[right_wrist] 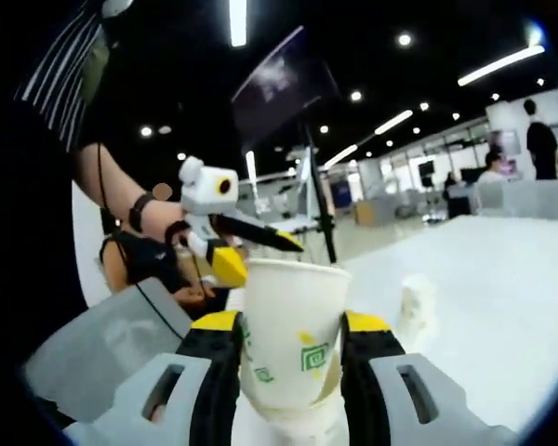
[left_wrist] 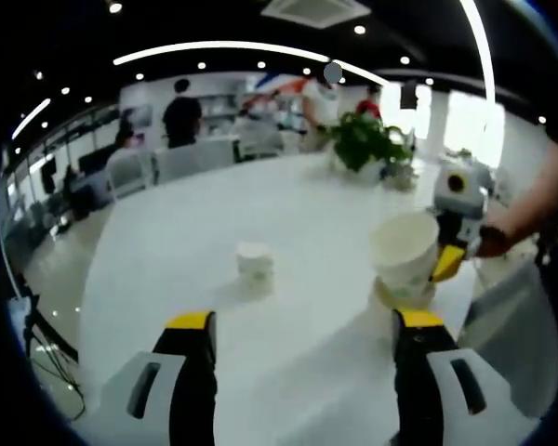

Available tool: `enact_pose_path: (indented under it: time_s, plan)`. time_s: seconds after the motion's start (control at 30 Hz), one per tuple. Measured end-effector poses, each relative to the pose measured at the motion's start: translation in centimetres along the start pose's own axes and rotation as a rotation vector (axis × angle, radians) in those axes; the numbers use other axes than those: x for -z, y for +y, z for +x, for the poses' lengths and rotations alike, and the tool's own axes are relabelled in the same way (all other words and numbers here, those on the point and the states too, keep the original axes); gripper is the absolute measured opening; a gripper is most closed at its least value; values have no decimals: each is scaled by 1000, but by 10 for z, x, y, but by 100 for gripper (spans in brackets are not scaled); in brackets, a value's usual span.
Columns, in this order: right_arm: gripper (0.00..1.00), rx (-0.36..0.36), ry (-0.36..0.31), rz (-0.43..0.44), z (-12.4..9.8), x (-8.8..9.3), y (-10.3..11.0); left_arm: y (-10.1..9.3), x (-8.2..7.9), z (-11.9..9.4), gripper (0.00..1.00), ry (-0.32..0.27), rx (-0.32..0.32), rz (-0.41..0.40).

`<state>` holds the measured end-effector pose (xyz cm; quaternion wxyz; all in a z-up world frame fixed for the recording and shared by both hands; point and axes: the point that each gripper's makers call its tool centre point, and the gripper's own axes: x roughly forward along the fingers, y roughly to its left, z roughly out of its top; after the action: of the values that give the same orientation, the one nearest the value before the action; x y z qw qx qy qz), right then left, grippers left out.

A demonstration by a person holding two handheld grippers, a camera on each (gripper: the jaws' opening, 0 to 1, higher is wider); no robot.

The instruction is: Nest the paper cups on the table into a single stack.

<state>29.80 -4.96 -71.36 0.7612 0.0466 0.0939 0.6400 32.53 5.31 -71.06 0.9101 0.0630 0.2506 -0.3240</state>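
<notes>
Here my right gripper (right_wrist: 290, 346) has its two yellow-tipped jaws closed on a paper cup (right_wrist: 291, 330), one jaw at each side of its wall. The cup stands upright with its mouth up, and its base sits down inside a second cup (right_wrist: 293, 423) below it; what lies inside the top cup I cannot see from this angle. In the left gripper view the same pair shows at the right: the held cup (left_wrist: 405, 246) above the lower one (left_wrist: 402, 293), which rests on the white table (left_wrist: 260, 204), with my right gripper (left_wrist: 446, 255) at its far side. My left gripper (left_wrist: 302, 327) hangs over the table with its jaws wide apart and nothing between them. A third, smaller cup (left_wrist: 255, 264) stands alone near the table's middle, well apart from the pair; the right gripper view shows it (right_wrist: 418, 302) just beyond my right jaw. A potted plant (left_wrist: 365, 144) stands at the far edge of the table. The held cup carries a small green square logo (right_wrist: 314, 357) and some yellow and green specks; I cannot read any writing on it.
</notes>
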Motion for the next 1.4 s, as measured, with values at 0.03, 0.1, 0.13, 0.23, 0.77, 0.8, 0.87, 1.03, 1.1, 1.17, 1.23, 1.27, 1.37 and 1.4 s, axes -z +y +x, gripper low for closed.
enact_pose_path:
  time_s: [0.03, 0.1, 0.13, 0.23, 0.77, 0.8, 0.87, 1.03, 1.1, 1.17, 1.23, 1.27, 1.37, 1.4]
  plan:
    - [39, -1, 1, 5, 0, 1, 0, 0, 1, 0, 76, 2, -1, -1]
    - [39, 4, 2, 3, 0, 3, 0, -1, 1, -1, 76, 3, -1, -4]
    - [39, 5, 3, 7, 0, 4, -1, -1, 1, -2, 76, 4, -2, -5]
    - [39, 7, 7, 2, 0, 6, 0, 0, 1, -4, 75, 2, -8, -3]
    - [39, 23, 37, -13, -4, 19, -1, -2, 2, -5, 74, 11, 2, 8]
    - [39, 24, 38, -12, -4, 20, 0, -2, 2, -4, 74, 13, 3, 8]
    - [39, 23, 50, -16, -4, 23, 2, -2, 2, -4, 74, 15, 5, 12]
    - [40, 15, 79, -38, -4, 29, 6, -1, 3, -4, 73, 22, 7, 14]
    - [41, 18, 83, -34, -4, 29, 6, -1, 3, -3, 73, 25, 9, 13]
    - [41, 18, 89, -43, -3, 30, 6, -2, 2, -2, 73, 20, 13, 13]
    - [41, 20, 99, -55, -3, 31, 6, -4, 4, -1, 73, 26, 18, 15]
    - [42, 22, 102, -58, -3, 31, 5, -5, 3, -1, 73, 26, 21, 20]
    - [46, 27, 122, -68, -3, 34, 6, -4, 4, -1, 73, 29, 22, 22]
    - [46, 24, 127, -74, -3, 35, 6, -3, 3, -2, 73, 25, 19, 22]
